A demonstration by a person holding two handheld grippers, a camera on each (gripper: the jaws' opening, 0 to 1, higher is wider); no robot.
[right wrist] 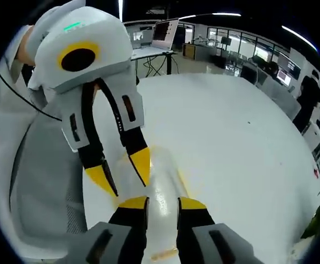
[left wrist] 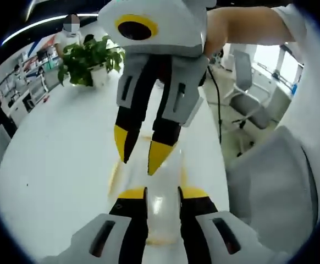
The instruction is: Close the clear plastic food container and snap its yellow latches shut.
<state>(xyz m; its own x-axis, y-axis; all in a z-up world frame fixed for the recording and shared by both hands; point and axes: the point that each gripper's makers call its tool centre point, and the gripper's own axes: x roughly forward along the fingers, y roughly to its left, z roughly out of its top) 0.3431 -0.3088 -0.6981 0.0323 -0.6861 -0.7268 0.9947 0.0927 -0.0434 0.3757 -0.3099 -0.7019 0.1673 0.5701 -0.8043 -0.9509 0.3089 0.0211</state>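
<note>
From the left gripper view I see my left tongs (left wrist: 161,193) at the bottom, their yellow-tipped jaws parted by a narrow gap and straddling the clear plastic food container (left wrist: 152,206) on the white counter (left wrist: 61,165); whether the jaws actually press on the plastic I cannot tell, since the clear lid blurs into glare. A yellow latch (left wrist: 114,175) shows faintly along one side of the container. Just beyond, the right tongs (left wrist: 139,153) point down at the far end of the container, jaws slightly apart with nothing between the tips. The container sits near the counter's edge closest to the person, whose light clothing (left wrist: 281,181) shows beside it. Farther off, a potted plant (left wrist: 86,60) stands toward the far end of the counter, and an office chair (left wrist: 248,104) sits off the counter's side. In the right gripper view, the right tongs (right wrist: 163,203) stand over the same container (right wrist: 160,187), narrowly parted, and the left tongs (right wrist: 122,173) face them from just beyond, tips apart.
</note>
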